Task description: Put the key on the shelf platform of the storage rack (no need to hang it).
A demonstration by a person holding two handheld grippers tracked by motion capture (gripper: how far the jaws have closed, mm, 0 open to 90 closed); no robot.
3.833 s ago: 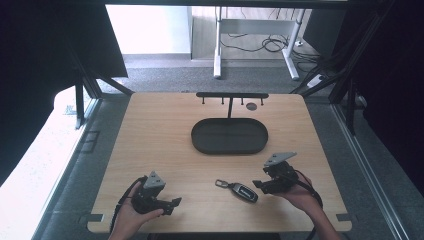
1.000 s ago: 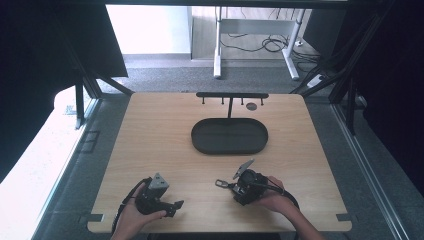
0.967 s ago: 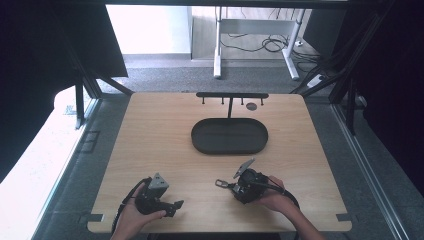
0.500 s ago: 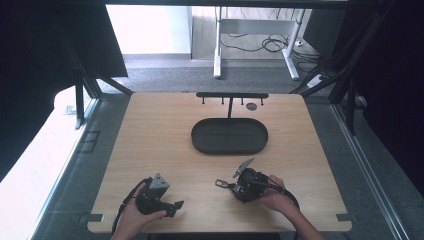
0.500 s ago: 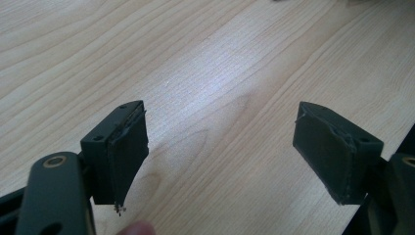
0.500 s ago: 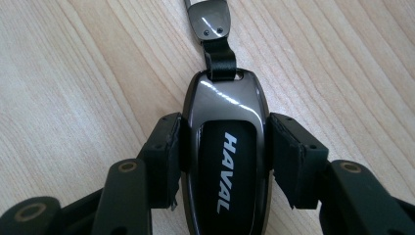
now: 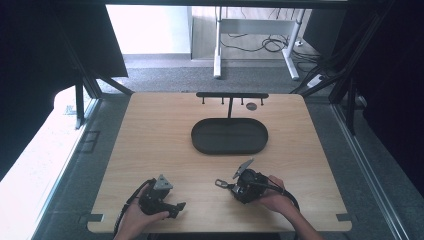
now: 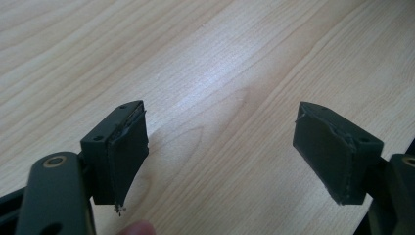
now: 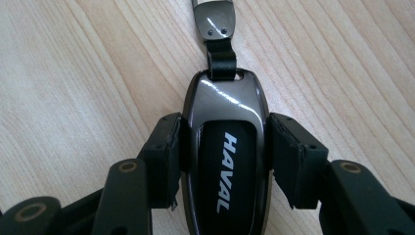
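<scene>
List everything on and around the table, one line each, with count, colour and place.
Table: one, light wood, centre of the high view.
Tray: one, black, oval, middle of the table.
Rack: one, black, with pegs, behind the tray at the far edge.
Disc: one, dark, small, below the rack's right end.
Car key: one, glossy dark with a strap, marked HAVAL, near edge, between the right tongs' jaws.
Left tongs: one, black, jaws apart over bare wood.
Right tongs: one, black, closed on the car key.
Hands: two, near edge.

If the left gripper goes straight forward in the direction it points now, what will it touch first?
Probably only the bare table: the left gripper is open with nothing between its jaws, and bare wood lies ahead, though depth is hard to judge.
</scene>
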